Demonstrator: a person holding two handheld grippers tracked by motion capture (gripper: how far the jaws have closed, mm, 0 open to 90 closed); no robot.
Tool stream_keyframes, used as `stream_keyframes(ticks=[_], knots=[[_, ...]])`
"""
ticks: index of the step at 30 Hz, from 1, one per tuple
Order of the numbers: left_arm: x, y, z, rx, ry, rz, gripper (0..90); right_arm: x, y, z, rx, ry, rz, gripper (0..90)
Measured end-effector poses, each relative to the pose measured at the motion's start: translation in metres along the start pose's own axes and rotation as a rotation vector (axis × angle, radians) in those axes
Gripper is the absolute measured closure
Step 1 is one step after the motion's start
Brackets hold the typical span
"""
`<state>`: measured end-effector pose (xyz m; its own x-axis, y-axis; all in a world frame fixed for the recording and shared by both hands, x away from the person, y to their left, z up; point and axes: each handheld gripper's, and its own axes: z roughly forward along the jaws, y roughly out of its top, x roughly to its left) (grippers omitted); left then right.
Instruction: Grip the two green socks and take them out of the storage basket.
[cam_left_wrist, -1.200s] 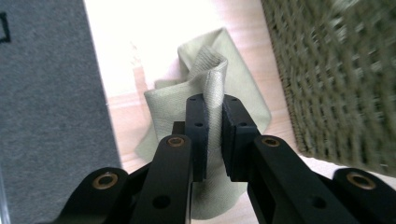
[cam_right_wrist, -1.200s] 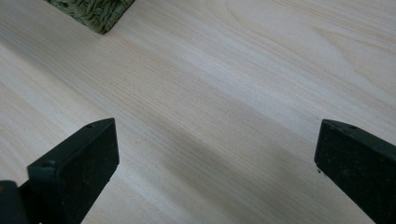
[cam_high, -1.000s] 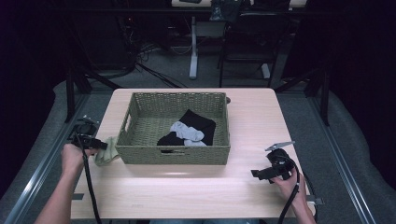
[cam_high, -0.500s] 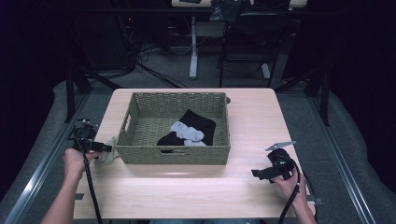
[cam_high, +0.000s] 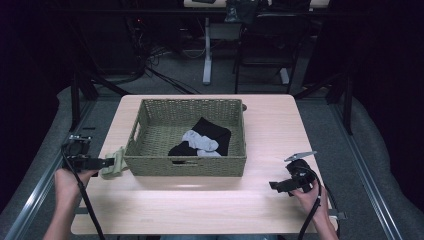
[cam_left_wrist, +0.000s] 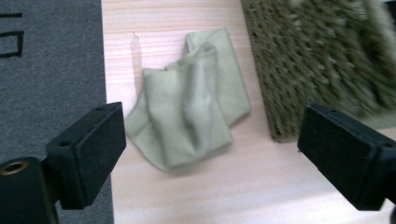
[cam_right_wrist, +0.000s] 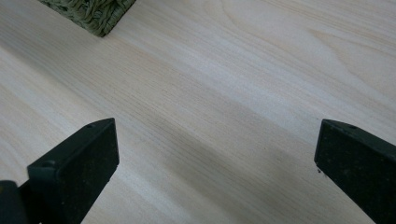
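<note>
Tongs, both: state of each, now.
Left tongs: open, just been opening, holding nothing; crumpled olive-green cloth sock lies beyond them.
Right tongs: open, empty.

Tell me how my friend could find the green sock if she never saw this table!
Find the big woven basket in the middle of the table. Go to its left end: the green sock lies crumpled on the wood just outside it, in front of the open left gripper. The black and grey socks are inside the basket; this pale green one is out.
</note>
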<state>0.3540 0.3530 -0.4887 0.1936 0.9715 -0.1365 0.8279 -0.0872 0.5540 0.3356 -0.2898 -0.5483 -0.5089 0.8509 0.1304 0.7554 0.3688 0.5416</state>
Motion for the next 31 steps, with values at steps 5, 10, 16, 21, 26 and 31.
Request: stream_keyframes(ticks=[5, 10, 16, 21, 26, 31], knots=[[-0.015, -0.016, -0.009, -0.029, 0.003, 0.025, 2.8, 0.000, 0.000, 0.000, 0.001, 0.002, 0.001, 0.0], [-0.030, -0.037, -0.011, -0.039, 0.024, 0.050, 0.3, 0.000, 0.000, 0.000, 0.003, 0.003, -0.002, 0.0], [-0.042, -0.060, -0.006, -0.044, 0.048, 0.070, 0.1, 0.001, 0.000, 0.001, 0.007, 0.007, -0.005, 0.0], [-0.046, -0.077, 0.004, -0.043, 0.068, 0.059, 0.0, 0.001, 0.000, 0.001, 0.007, 0.006, -0.008, 0.0], [-0.046, -0.084, 0.013, -0.026, 0.065, 0.061, 0.0, 0.001, 0.000, 0.002, 0.007, 0.005, -0.009, 0.0], [-0.044, -0.082, 0.012, -0.043, 0.066, 0.057, 0.0, 0.000, 0.001, 0.002, 0.008, 0.004, -0.012, 0.0]])
